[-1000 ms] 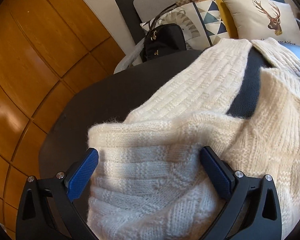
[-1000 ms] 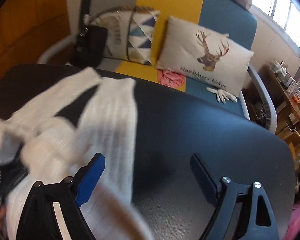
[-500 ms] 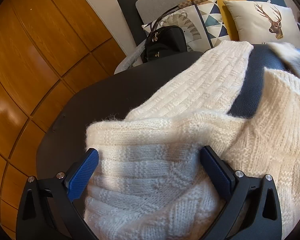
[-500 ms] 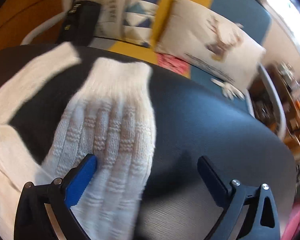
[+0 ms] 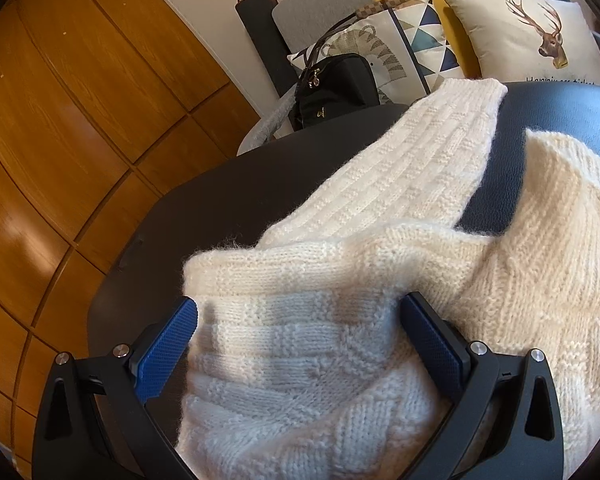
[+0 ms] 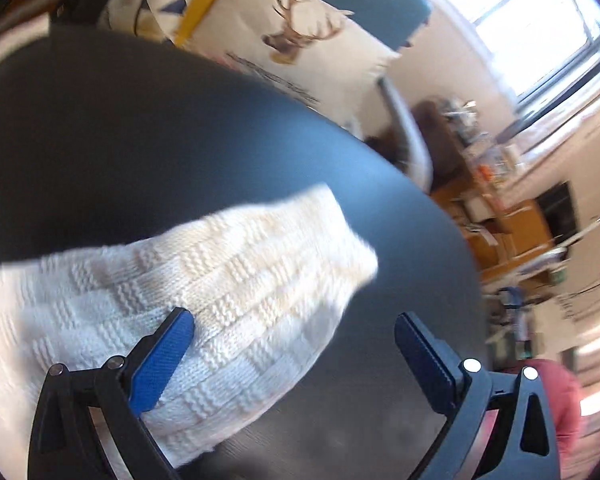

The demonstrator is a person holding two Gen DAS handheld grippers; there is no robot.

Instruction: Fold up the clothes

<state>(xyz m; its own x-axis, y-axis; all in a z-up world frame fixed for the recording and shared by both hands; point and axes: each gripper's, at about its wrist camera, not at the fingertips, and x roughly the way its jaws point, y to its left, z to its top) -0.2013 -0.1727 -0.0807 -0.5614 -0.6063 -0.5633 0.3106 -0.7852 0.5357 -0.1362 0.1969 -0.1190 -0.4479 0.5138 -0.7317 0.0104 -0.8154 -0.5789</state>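
So we're at the sleeve-folding bit: the sweater [image 5: 340, 280] lies spread on the dark surface [image 5: 220, 200], one sleeve [image 6: 220, 280] stretched out under the right claw [image 6: 294, 344], jaws wide apart with nothing pinched yet. The left claw [image 5: 300, 334] straddles a bunched part, also apart. Next, I'd guess, pinch that sleeve and fold it inward.

Dark round table [image 5: 228, 184], black handbag [image 5: 336, 88] beside geometric-print cushion [image 5: 416, 36], deer-print cushion [image 5: 528, 36], wood-panelled wall [image 5: 80, 100], bright window [image 6: 540, 20], cluttered shelves [image 6: 496, 184] blurred
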